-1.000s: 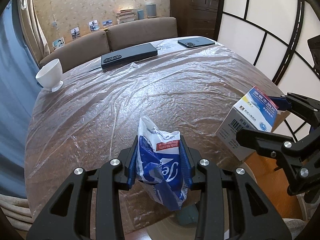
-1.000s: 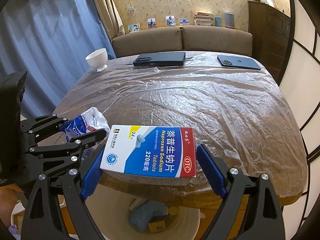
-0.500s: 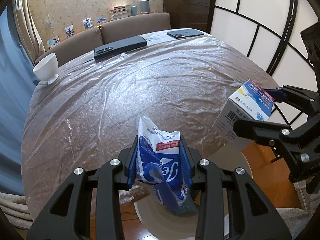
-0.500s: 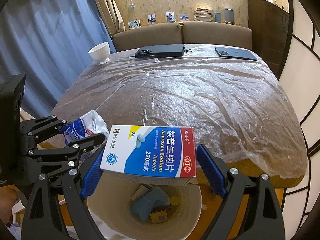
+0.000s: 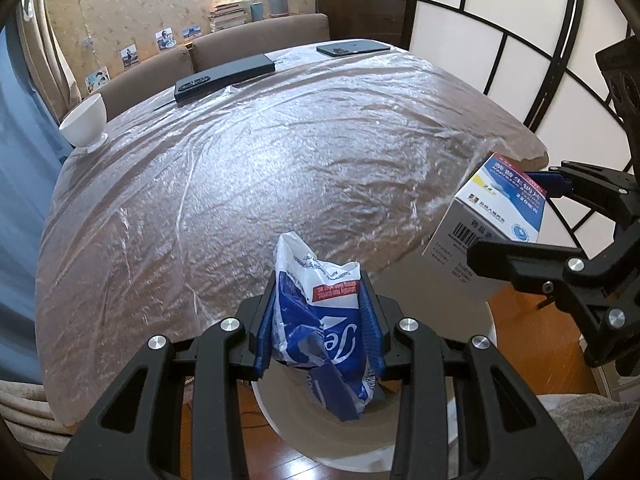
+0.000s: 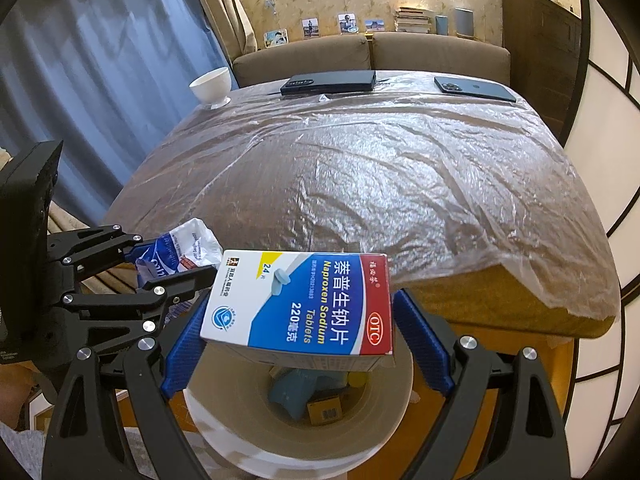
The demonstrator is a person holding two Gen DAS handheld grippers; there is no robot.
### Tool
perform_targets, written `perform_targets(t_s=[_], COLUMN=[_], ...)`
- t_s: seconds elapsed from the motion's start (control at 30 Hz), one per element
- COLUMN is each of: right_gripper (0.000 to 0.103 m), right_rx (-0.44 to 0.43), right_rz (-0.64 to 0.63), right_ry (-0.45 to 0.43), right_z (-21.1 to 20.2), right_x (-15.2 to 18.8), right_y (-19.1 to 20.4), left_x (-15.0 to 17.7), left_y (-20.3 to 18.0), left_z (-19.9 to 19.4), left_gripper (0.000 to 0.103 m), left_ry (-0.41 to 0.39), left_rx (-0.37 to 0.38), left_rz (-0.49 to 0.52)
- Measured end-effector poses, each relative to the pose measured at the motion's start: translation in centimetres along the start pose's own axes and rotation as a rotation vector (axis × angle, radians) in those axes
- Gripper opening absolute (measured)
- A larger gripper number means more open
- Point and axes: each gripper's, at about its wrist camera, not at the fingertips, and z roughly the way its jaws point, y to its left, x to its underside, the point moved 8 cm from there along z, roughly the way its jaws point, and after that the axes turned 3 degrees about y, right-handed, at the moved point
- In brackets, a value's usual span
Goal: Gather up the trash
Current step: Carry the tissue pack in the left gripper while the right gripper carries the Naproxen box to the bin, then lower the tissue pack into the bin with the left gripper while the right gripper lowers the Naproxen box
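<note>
While the left tool (image 5: pixel 320 320) pinches a crumpled blue-and-white wrapper (image 5: pixel 320 328) above the bin (image 5: pixel 344 440), the right view shows the right tool (image 6: pixel 298 320) clamping a tablet box (image 6: pixel 300 304) flat over that bin (image 6: pixel 224 432), off the bench (image 6: pixel 360 184).

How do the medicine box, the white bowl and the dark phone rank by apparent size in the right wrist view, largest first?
1. medicine box, by far the largest, though it sits closest to the camera.
2. dark phone
3. white bowl
The phone and bowl look similar at the far end, so their order is unsure.
</note>
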Motion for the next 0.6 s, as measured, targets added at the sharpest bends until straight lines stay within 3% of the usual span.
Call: perform_targets(t_s=[0.6], right_gripper=[0.087], right_rx=[-0.018], right_rz=[0.005], right_ry=[0.034], right_z=[0.3], right_x=[2.2], right_y=[0.3], left_x=[1.8], left_y=[-1.2], left_z=[-0.3], left_gripper=[0.038], left_ry=[0.024], left_rx=[0.009], left_rz=[0.032])
